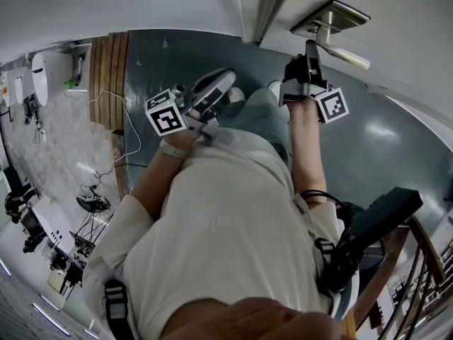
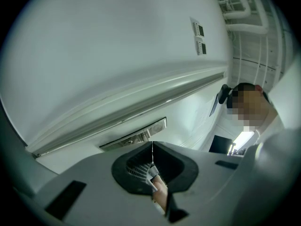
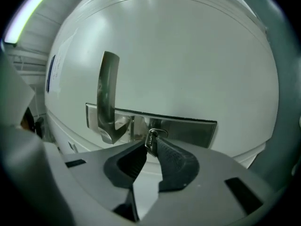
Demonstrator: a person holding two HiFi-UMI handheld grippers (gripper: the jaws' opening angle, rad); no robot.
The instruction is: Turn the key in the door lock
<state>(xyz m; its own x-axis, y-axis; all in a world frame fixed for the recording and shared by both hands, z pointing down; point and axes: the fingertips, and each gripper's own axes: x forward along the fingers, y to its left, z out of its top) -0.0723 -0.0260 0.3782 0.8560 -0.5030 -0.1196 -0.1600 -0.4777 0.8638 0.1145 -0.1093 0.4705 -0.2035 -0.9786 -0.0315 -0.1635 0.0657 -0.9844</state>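
The small silver key (image 3: 151, 136) sits in the brushed steel lock plate (image 3: 188, 131), just beside the steel lever handle (image 3: 107, 93). Its shaft runs straight away from the jaws into the white door (image 3: 188, 55). The right gripper (image 3: 148, 146) pinches the key's head. The left gripper (image 2: 152, 149), closed on nothing, hangs off to the left.

The door (image 3: 188, 55) is seen in plain white, its handle (image 3: 107, 93), lock plate (image 3: 188, 132) and key (image 3: 151, 139) in silver. Black ribbed pads (image 3: 176, 161) are carried on the grey right hand-held gripper (image 3: 149, 147), black-and-white squares on its marker cube (image 1: 331, 105). The floor (image 1: 396, 140) is shown dark grey-green.
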